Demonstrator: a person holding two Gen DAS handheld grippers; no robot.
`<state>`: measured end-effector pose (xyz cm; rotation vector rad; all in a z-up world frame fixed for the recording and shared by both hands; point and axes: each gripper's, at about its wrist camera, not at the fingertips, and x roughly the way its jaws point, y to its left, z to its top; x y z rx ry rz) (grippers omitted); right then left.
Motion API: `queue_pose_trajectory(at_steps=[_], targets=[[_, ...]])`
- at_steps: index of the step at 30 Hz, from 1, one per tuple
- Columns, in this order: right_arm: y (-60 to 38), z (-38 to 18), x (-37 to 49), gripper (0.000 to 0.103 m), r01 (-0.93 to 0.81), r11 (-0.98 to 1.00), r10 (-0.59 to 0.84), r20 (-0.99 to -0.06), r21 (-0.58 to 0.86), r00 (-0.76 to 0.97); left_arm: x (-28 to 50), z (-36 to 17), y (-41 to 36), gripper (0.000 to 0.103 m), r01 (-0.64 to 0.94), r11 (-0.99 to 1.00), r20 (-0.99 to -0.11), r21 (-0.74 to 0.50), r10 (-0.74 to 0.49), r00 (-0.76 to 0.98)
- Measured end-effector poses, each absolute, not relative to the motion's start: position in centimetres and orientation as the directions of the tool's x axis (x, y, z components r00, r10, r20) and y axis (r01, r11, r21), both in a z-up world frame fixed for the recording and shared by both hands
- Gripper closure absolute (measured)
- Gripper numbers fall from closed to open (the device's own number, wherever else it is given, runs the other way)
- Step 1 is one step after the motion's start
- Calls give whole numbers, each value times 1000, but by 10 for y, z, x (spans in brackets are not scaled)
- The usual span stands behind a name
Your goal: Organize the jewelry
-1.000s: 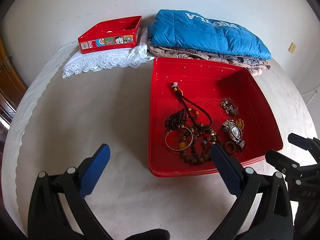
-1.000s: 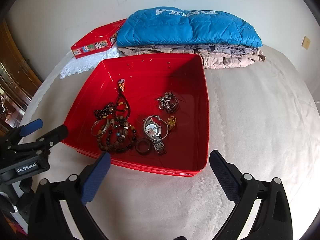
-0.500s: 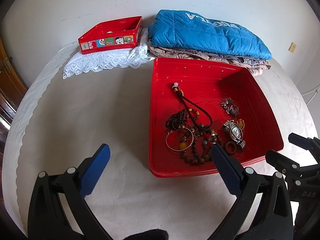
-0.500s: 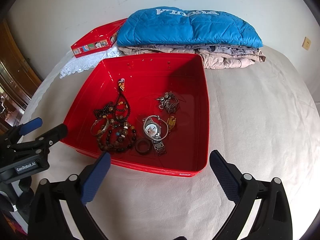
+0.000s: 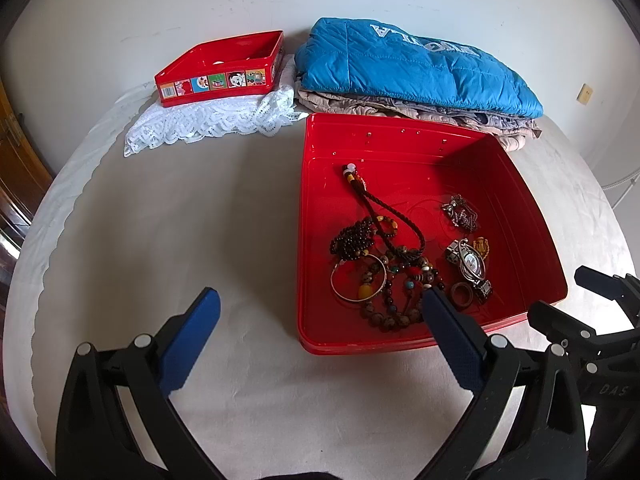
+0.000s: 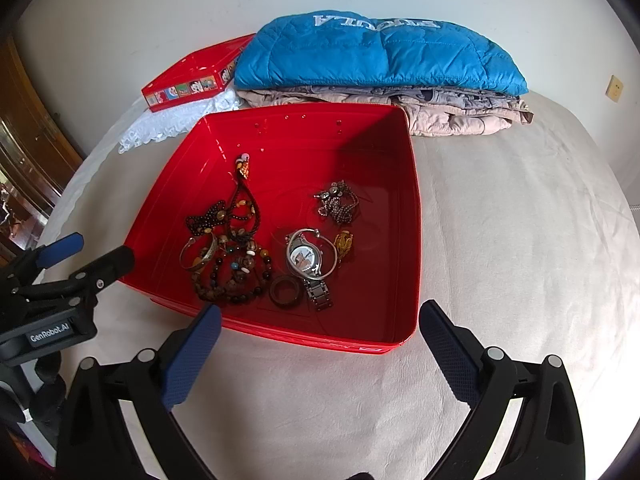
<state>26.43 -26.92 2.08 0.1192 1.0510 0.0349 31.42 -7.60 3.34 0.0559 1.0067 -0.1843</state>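
A large red tray (image 5: 400,144) (image 6: 360,132) lies on the bed and holds a tangle of beaded necklaces (image 5: 390,280) (image 6: 232,264), a silver bangle (image 5: 358,282), a wristwatch (image 5: 470,266) (image 6: 306,258), a dark ring (image 5: 462,292) (image 6: 285,291), a chain (image 5: 460,212) (image 6: 338,202) and a gold piece (image 6: 343,242). My left gripper (image 5: 320,308) is open and empty, just in front of the tray's near-left corner. My right gripper (image 6: 318,324) is open and empty over the tray's near edge.
A smaller red tin (image 5: 220,72) (image 6: 188,80) sits on a white lace cloth (image 5: 208,120) at the back left. A folded blue jacket (image 5: 412,68) (image 6: 376,52) lies on beige clothes behind the tray. The bed cover (image 5: 180,220) surrounds everything.
Both views have shifted very slightly; the grippers stay open and nothing in the tray has moved.
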Motion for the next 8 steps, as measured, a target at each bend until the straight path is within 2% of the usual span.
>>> queue_pose_trajectory(at_steps=[8], targets=[[-269,20,264,4,28,993,86,-863,115,497,315,31,-78,3,182,983,-844,-37,-128,521]])
